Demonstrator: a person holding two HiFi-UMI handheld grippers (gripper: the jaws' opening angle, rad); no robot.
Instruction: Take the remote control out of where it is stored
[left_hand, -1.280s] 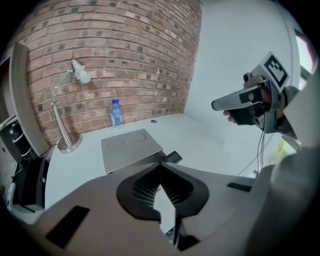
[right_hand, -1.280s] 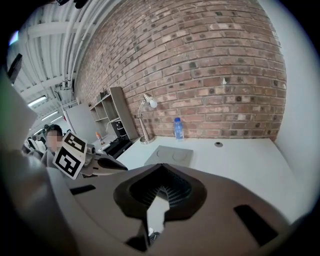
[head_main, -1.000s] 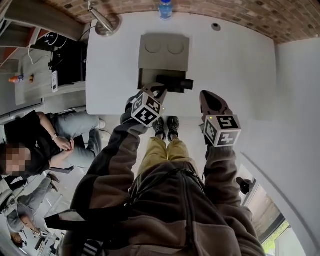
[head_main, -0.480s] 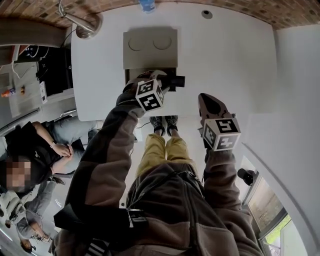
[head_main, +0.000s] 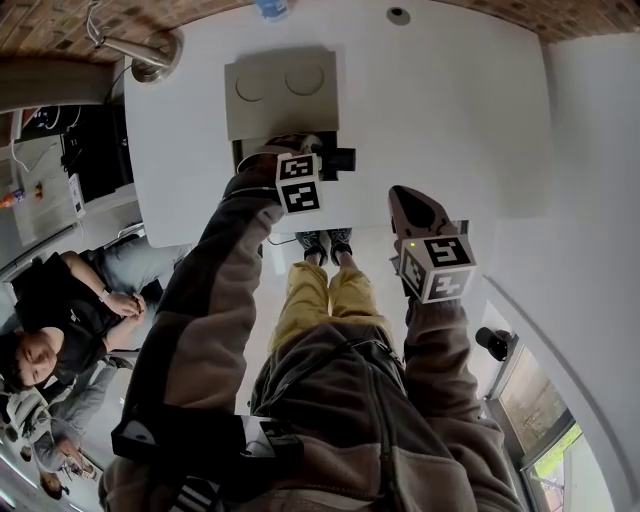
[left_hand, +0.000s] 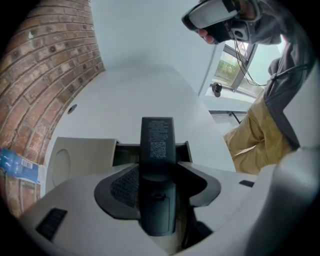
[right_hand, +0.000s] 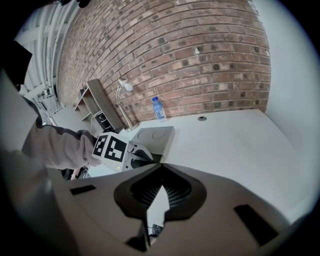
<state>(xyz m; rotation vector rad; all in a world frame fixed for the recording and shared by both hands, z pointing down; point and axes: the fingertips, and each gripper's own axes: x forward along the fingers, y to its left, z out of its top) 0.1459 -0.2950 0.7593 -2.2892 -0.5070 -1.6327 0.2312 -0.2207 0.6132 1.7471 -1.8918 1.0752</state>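
A black remote control (left_hand: 157, 145) lies label side up between the jaws of my left gripper (left_hand: 158, 167). Those jaws are opening and their pads stand clear of its sides. The remote's far end reaches over the open compartment of a grey storage box (left_hand: 80, 155). In the head view the left gripper (head_main: 300, 150) is at the box's (head_main: 280, 92) near side, and the remote (head_main: 342, 160) sticks out to the right. My right gripper (head_main: 402, 193) hovers near the table's front edge, shut and empty, with its tips (right_hand: 160, 169) meeting.
The box stands on a white table (head_main: 450, 110) against a brick wall. A water bottle (right_hand: 158, 109) and a desk lamp (right_hand: 122, 87) stand at the back. A cable hole (head_main: 399, 15) is at the rear right. A person (head_main: 60, 320) sits at the left.
My left gripper has reached further over the table, right up to the box's open side. The right gripper has stayed near the front edge.
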